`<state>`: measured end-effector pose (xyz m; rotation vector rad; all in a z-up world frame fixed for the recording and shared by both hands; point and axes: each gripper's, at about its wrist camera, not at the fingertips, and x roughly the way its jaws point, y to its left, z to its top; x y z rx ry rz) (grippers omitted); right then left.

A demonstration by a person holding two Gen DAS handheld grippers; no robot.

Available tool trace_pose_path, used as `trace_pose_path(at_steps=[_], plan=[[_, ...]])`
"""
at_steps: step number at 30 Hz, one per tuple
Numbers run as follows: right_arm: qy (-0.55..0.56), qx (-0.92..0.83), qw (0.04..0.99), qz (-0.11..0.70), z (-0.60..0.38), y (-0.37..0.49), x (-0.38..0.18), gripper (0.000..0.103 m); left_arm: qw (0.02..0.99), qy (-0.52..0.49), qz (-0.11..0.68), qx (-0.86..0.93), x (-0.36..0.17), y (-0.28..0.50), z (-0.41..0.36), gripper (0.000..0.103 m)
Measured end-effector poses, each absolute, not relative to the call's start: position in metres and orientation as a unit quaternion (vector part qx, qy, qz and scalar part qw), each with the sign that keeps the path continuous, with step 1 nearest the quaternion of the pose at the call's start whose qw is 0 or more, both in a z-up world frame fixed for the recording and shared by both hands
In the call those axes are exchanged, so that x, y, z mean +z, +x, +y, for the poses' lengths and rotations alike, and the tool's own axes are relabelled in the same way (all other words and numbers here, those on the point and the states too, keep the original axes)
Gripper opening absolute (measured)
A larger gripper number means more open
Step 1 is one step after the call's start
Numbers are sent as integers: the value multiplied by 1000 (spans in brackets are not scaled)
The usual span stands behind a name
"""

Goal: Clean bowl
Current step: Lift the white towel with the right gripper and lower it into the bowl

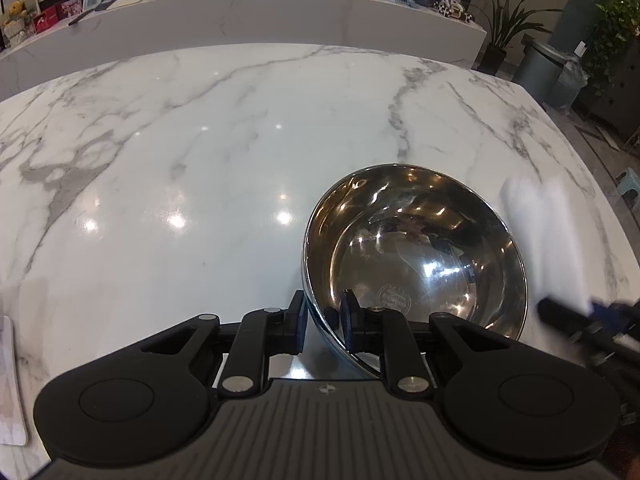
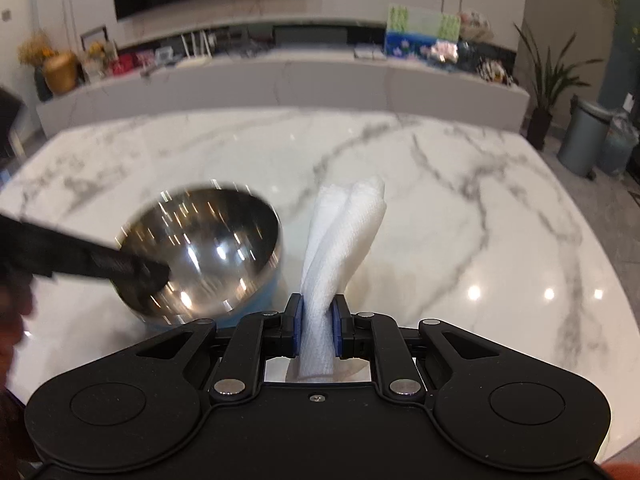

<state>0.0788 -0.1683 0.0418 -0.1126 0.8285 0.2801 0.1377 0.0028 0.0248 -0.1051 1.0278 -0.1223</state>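
Observation:
A shiny steel bowl (image 1: 416,248) with a blue outer wall is tilted above the marble table (image 1: 200,140). My left gripper (image 1: 324,320) is shut on the bowl's near rim, one finger inside and one outside. In the right wrist view the same bowl (image 2: 208,252) lies at the left, blurred, with the left gripper's black arm (image 2: 80,256) reaching to it. My right gripper (image 2: 317,326) is shut on a folded white paper towel (image 2: 344,232) that sticks up just right of the bowl. The towel (image 1: 548,240) also appears blurred beside the bowl in the left wrist view.
A long white counter (image 2: 280,76) with boxes, frames and a vase runs behind the table. Potted plants (image 2: 552,80) and a grey bin (image 2: 584,136) stand at the far right. A pale flat object (image 1: 10,380) lies at the table's near left edge.

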Motion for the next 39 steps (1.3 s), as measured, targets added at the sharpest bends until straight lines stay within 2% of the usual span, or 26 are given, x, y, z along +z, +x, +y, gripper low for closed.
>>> trace_pose_path(at_steps=[9, 14, 20, 23, 36, 39], plan=[[-54, 174, 913, 364, -160, 71, 70, 13, 865, -45, 497, -59, 26, 129, -3, 16], [-65, 174, 906, 380, -159, 64, 58, 13, 865, -47, 496, -67, 26, 122, -4, 16], [-68, 167, 904, 387, -163, 63, 55, 13, 865, -55, 493, -72, 29, 121, -4, 22], [-67, 165, 904, 389, -165, 63, 55, 13, 866, -59, 489, -88, 31, 117, -7, 18], [-75, 205, 889, 403, -156, 56, 50, 14, 871, -21, 485, -74, 37, 110, -23, 14], [-74, 200, 890, 402, -158, 55, 51, 20, 873, -16, 482, -73, 38, 109, -24, 14]])
